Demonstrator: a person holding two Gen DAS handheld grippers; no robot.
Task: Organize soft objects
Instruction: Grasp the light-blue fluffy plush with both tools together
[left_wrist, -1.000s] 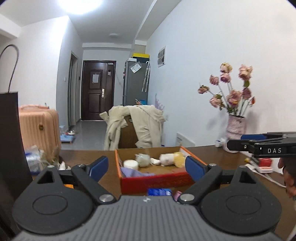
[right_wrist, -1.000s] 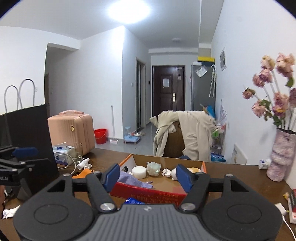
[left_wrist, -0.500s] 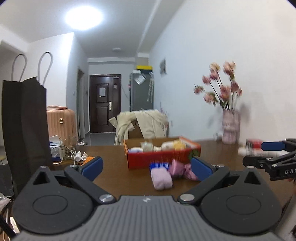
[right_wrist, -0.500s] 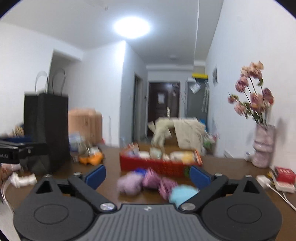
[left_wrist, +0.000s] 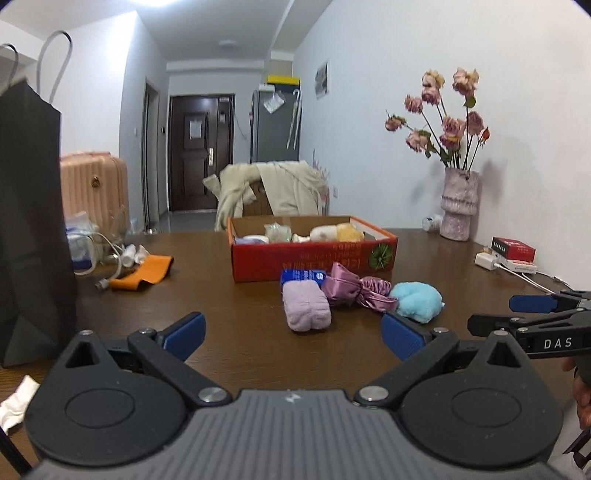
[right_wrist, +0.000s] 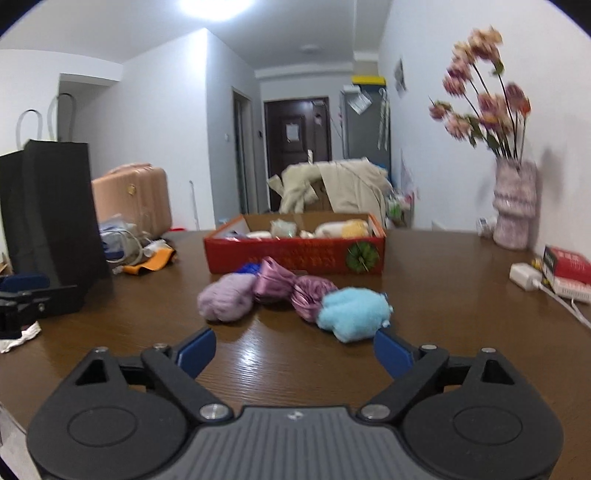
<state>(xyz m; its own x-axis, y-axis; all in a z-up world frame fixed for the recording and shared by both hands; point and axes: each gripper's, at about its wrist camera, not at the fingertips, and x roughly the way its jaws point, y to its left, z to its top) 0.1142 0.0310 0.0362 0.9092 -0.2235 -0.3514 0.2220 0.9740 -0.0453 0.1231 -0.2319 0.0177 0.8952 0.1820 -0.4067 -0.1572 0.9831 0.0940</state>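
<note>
Several soft items lie in a row on the brown table in front of a red cardboard box (left_wrist: 314, 254) (right_wrist: 295, 254): a lilac fluffy roll (left_wrist: 306, 308) (right_wrist: 227, 301), a pink satin pouch (left_wrist: 341, 288) (right_wrist: 275, 282), a pink scrunchie (left_wrist: 375, 291) (right_wrist: 310, 295) and a light blue fluffy piece (left_wrist: 417, 301) (right_wrist: 352, 312). More soft things sit inside the box. My left gripper (left_wrist: 293, 334) is open and empty, just short of the lilac roll. My right gripper (right_wrist: 294, 350) is wide and empty, its jaws closing slightly, the blue piece just ahead of its right finger.
A tall black paper bag (left_wrist: 29, 221) (right_wrist: 51, 221) stands at the left, with an orange cloth (left_wrist: 142, 273) and cables beside it. A vase of dried flowers (left_wrist: 459, 206) stands at the far right. A red packet (right_wrist: 567, 264) and white charger (right_wrist: 524, 273) lie nearby.
Both grippers have sunk toward the table and tipped down, so the row of soft items before the box has come into view. Both sets of jaws stand wider than a second ago.
</note>
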